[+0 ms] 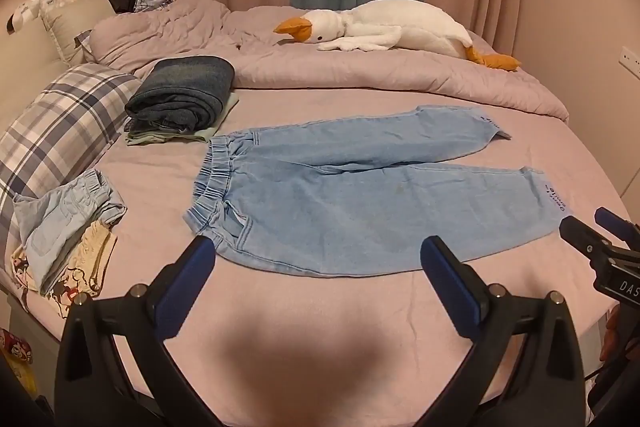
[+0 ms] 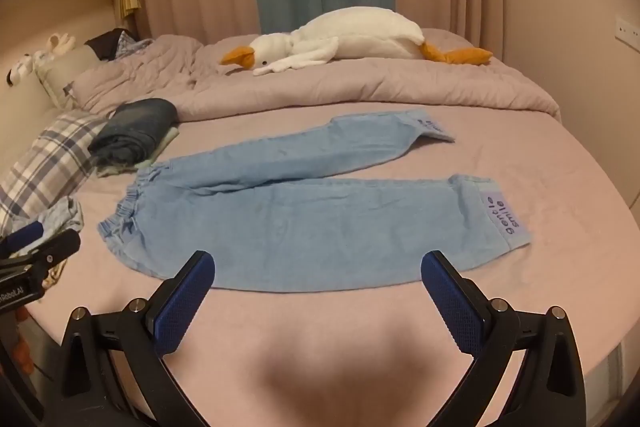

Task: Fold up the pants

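Light blue denim pants (image 1: 344, 199) lie flat and spread on the pink bed sheet, elastic waistband to the left, both legs stretching right with a gap between them. They also show in the right wrist view (image 2: 304, 223), where the near cuff reads "gentle smile". My left gripper (image 1: 318, 253) is open and empty, hovering just in front of the waist end of the near leg. My right gripper (image 2: 318, 269) is open and empty, just in front of the near leg's lower edge. Each gripper shows at the edge of the other's view.
A folded stack of dark jeans (image 1: 182, 95) sits beyond the waistband. A plaid pillow (image 1: 60, 131) and a heap of small clothes (image 1: 68, 223) lie at the left. A white goose plush (image 1: 384, 27) rests on the bunched duvet (image 1: 360, 75) at the back.
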{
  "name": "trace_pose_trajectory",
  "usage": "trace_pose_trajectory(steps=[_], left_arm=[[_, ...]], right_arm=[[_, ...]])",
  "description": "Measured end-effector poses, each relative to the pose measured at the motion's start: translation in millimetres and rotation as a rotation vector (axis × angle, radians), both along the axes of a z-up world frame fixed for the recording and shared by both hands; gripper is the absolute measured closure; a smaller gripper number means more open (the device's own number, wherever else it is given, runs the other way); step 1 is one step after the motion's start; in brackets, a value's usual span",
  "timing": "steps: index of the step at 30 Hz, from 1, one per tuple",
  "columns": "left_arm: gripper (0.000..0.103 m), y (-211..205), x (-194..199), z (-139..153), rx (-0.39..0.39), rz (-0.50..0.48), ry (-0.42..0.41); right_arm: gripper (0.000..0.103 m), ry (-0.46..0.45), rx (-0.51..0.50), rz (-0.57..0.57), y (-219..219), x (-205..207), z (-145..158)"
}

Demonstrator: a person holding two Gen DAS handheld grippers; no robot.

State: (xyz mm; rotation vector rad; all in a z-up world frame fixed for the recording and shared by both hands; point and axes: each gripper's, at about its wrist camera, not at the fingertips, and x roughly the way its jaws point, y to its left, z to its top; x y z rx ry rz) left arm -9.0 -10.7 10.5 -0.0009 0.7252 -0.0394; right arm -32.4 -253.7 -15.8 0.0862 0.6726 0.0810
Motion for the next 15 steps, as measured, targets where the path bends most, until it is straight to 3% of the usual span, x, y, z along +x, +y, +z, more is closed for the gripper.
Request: trace_pose_trajectory(steps=[15], left_arm=[[0.0, 2.7, 1.3, -2.8, -0.001, 0.002, 0.007]], right_arm=[[0.0, 0.006, -0.027, 0.003, 8.8, 1.7, -2.5]])
